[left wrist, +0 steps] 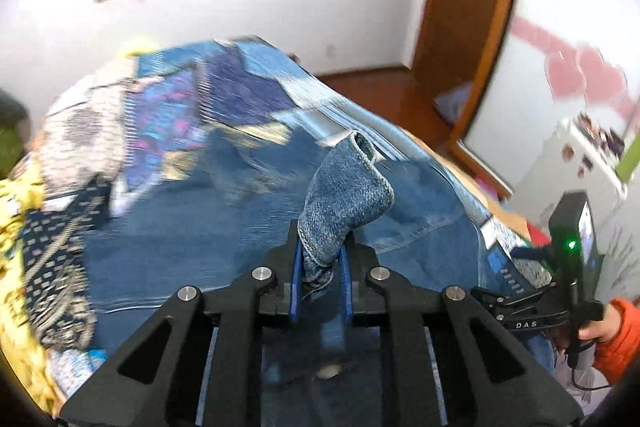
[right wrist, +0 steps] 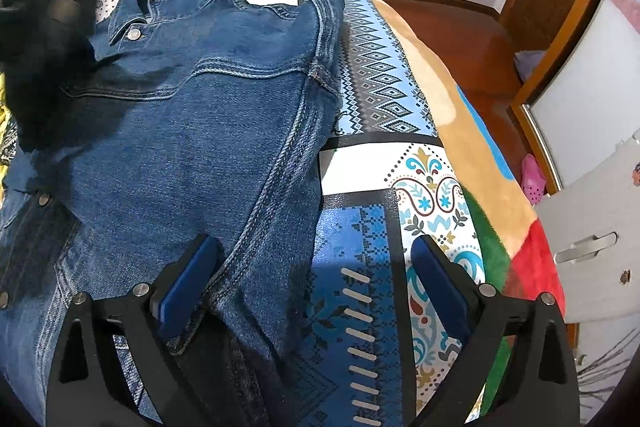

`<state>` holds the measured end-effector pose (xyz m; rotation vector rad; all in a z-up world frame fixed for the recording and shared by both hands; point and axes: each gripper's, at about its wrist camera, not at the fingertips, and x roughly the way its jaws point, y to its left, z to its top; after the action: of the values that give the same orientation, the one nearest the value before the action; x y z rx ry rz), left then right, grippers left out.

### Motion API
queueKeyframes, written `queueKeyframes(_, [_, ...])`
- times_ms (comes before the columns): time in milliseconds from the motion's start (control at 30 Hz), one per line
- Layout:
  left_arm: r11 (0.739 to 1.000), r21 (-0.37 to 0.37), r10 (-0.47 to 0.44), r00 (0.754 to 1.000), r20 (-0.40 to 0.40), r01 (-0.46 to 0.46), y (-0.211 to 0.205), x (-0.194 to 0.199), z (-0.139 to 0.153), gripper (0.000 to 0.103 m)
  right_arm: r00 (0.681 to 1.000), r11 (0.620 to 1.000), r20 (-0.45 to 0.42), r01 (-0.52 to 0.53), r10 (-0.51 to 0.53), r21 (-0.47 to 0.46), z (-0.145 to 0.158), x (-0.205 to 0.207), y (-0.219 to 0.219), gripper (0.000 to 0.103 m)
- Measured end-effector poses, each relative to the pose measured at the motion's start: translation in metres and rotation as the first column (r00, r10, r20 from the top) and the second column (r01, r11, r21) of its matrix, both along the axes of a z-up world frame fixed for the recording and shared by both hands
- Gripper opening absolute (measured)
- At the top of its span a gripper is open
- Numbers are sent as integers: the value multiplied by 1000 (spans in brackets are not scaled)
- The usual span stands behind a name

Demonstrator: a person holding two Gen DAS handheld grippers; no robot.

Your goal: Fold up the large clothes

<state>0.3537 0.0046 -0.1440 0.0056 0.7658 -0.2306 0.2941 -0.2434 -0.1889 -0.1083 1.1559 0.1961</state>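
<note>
A patterned blue bedspread is carrying the denim jacket, which is lying spread across it, while the left gripper is pinching a raised fold of that denim and the right gripper is hanging with jaws apart over the jacket's edge.

The bed and denim garment are viewed closely from above along both grippers' fingers, the doorway side being shared.

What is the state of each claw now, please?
Left claw: closed on a fold of the denim jacket.
Right claw: open, holding nothing, over the jacket's edge.
</note>
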Motion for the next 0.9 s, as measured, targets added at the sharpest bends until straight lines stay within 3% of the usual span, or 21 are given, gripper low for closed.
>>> queueKeyframes(167, [991,-16,129,991,22,-129,62,-18,13,16,1000,1000,-18,18,-18,-16,5,4,2,98])
queueKeyframes(467, [969,-30,244,969,-40,-245,124,-27,-19,16,996,998,58,-63,63,0,36,-4,39,98])
queueKeyframes(600, [956,-47,285,954,-93,-290,143,-28,-42,16,991,990,16,-129,130,-63,14,-3,64,98])
queueKeyframes(700, [947,-61,307,944,-121,-316,158,-30,-56,16,991,988,-43,-127,123,-84,-9,-1,72,98])
queueKeyframes(900, [946,-68,301,937,-177,-317,172,-39,-81,16,993,991,-58,-109,105,-72,-8,1,68,98])
